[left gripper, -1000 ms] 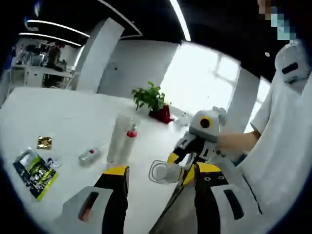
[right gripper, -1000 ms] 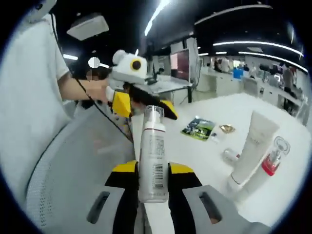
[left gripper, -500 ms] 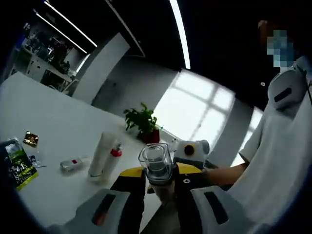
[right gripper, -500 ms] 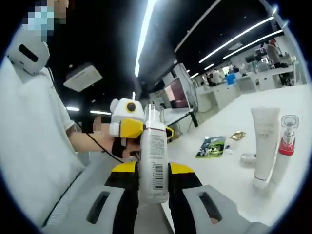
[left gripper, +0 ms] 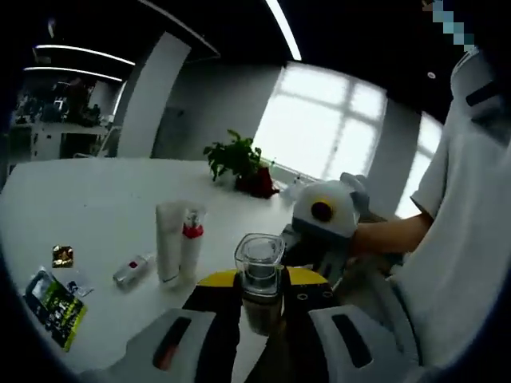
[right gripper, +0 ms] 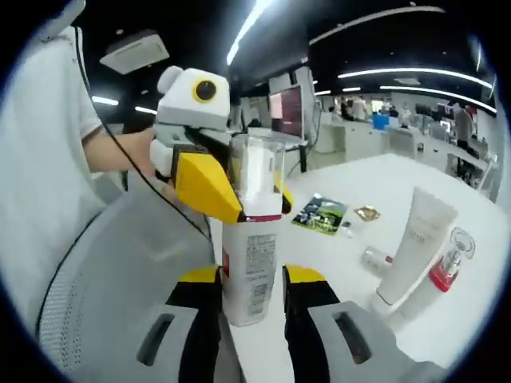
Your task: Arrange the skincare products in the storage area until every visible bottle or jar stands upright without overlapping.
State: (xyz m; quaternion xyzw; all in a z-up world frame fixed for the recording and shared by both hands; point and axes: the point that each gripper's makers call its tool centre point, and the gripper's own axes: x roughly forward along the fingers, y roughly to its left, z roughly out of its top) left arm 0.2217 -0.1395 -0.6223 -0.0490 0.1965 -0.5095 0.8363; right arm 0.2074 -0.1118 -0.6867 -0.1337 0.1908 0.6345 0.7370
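My right gripper (right gripper: 251, 279) is shut on a white bottle (right gripper: 249, 267) with a printed label, held upright over a grey chair back. My left gripper (right gripper: 231, 187) reaches in from the left, shut on a clear cap (right gripper: 259, 171) that sits over the bottle's top. In the left gripper view the clear cap (left gripper: 259, 262) stands between my left gripper's (left gripper: 259, 286) yellow jaws, with the right gripper (left gripper: 323, 231) just behind. A white tube (right gripper: 415, 249) and a red-collared pump bottle (right gripper: 445, 267) stand upright together on the white table (right gripper: 479, 319). A small bottle (right gripper: 374, 257) lies flat beside them.
A green sachet (right gripper: 319, 213) and a gold packet (right gripper: 367, 212) lie further along the table. A potted plant (left gripper: 239, 163) stands at the far edge. A grey mesh chair (right gripper: 120, 279) sits below my grippers, and the person's white sleeve (left gripper: 463, 239) is close on the right.
My left gripper was open by the clear cap on the table, shut on it, lifted it and brought it over the top of the white bottle in my right gripper.
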